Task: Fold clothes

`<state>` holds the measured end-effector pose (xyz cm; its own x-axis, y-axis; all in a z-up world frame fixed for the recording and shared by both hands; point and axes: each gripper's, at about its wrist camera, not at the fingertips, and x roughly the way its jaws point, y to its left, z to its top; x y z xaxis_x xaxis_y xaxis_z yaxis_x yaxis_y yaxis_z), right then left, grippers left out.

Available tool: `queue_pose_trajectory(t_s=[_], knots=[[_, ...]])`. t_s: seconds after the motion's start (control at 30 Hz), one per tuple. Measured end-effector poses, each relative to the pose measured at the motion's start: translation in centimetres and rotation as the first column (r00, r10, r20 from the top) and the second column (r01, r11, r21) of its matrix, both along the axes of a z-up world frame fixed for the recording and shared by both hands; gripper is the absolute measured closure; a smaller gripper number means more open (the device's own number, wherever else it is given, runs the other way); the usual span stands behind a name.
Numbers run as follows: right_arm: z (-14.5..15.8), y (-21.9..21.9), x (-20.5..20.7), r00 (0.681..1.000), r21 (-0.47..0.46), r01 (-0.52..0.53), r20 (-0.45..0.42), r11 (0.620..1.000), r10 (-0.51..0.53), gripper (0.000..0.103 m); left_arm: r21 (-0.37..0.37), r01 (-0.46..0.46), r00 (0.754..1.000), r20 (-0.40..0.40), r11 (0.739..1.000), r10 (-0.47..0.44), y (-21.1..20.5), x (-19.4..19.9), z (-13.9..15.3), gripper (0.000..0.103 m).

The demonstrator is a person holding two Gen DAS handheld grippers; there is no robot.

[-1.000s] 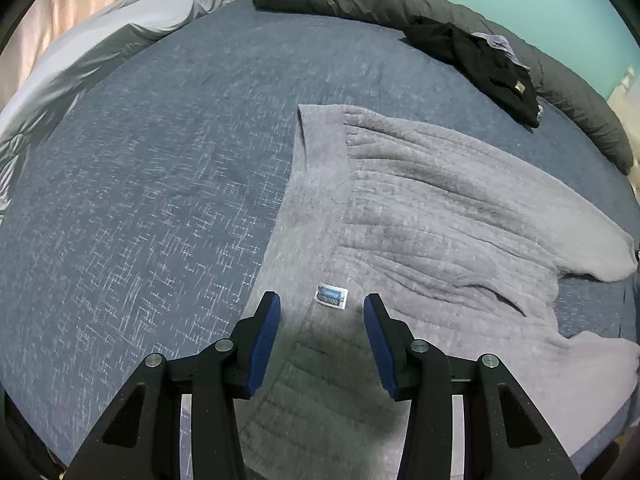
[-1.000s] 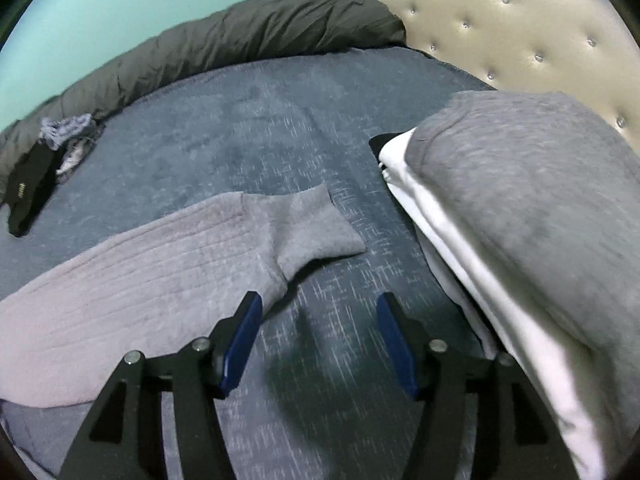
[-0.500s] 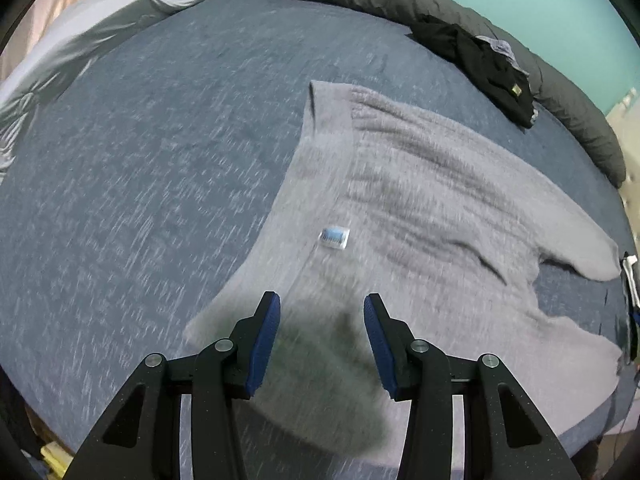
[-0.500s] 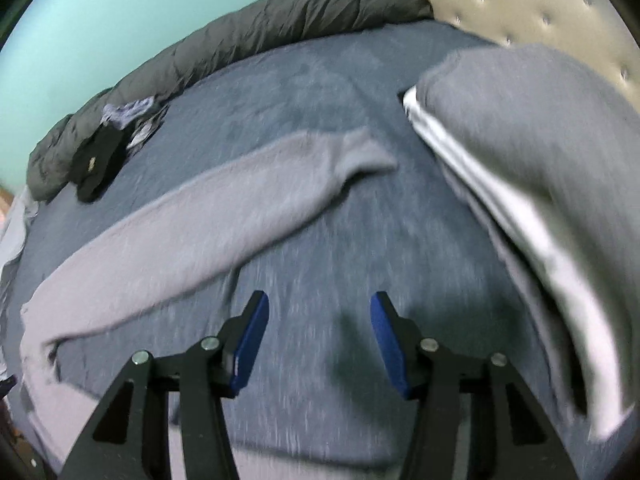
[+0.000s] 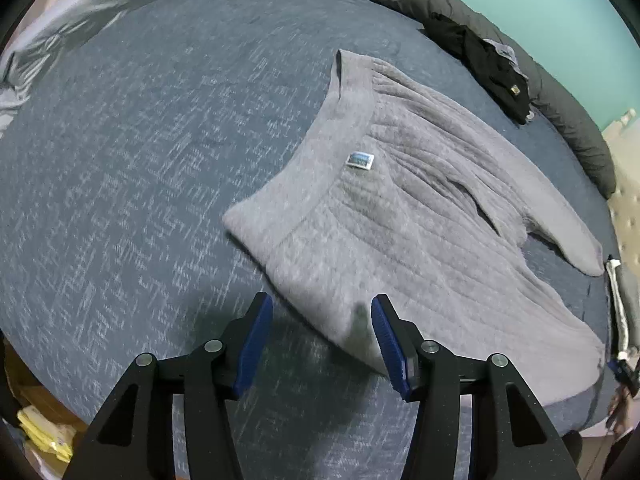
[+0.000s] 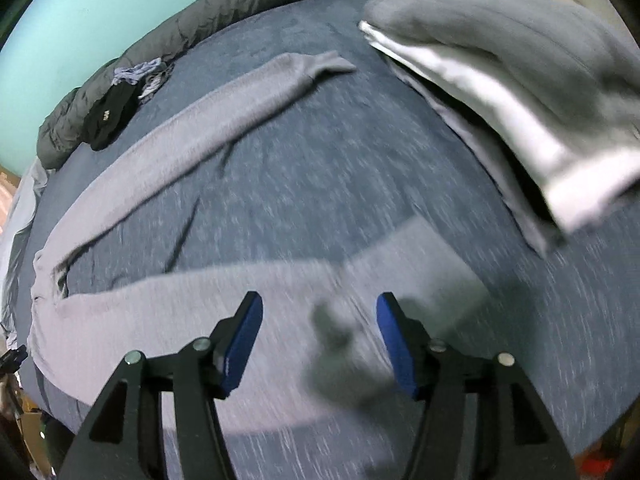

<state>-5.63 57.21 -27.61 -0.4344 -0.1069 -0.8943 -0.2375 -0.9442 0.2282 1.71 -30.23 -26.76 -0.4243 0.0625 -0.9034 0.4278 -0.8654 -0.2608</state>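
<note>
Left claw (image 5: 322, 330) jaws apart and just widened, nothing gripped, over the waistband corner of the grey trousers (image 5: 400, 208); right claw (image 6: 320, 330) likewise, over a leg cuff. Trousers lie flat on the bed (image 5: 160, 140), probably staged for a lengthwise fold.

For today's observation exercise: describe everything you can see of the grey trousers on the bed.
The grey trousers look like soft ribbed knit with a wide plain waistband and a small blue-and-white label. They lie flat and unfolded on the blue bedspread, legs spread apart, each ending in a cuff. Nothing grips them; both tools hover above.
</note>
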Motion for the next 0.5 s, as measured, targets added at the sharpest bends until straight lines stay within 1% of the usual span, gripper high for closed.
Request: queue_pose_trajectory(t_s=[0.13, 0.23, 0.37, 0.5], knots=[[-0.2, 0.6, 2.6, 0.999, -0.019, 0.029, 0.015, 0.999, -0.029, 0.041, 0.028, -0.007, 1.0, -0.002, 1.0, 0.007, 0.1, 1.0, -0.4, 0.045], [-1.0, 0.2, 3.6, 0.999, -0.031, 0.024, 0.036, 0.999, -0.023, 0.041, 0.048, -0.02, 1.0, -0.006, 0.999, 0.021, 0.0, 1.7, -0.7, 0.045], [-2.0, -0.7, 4.2, 0.999, -0.065, 0.013, 0.049, 0.998, -0.01, 0.04, 0.065, -0.027, 1.0, -0.008, 0.997, 0.028, -0.1, 2.3, -1.0, 0.044], [-2.9, -1.2, 4.0, 0.998, -0.06, 0.012, 0.062, 0.998, -0.008, 0.039, 0.089, -0.044, 0.999, -0.016, 0.995, 0.046, -0.3, 2.4, -1.2, 0.044]])
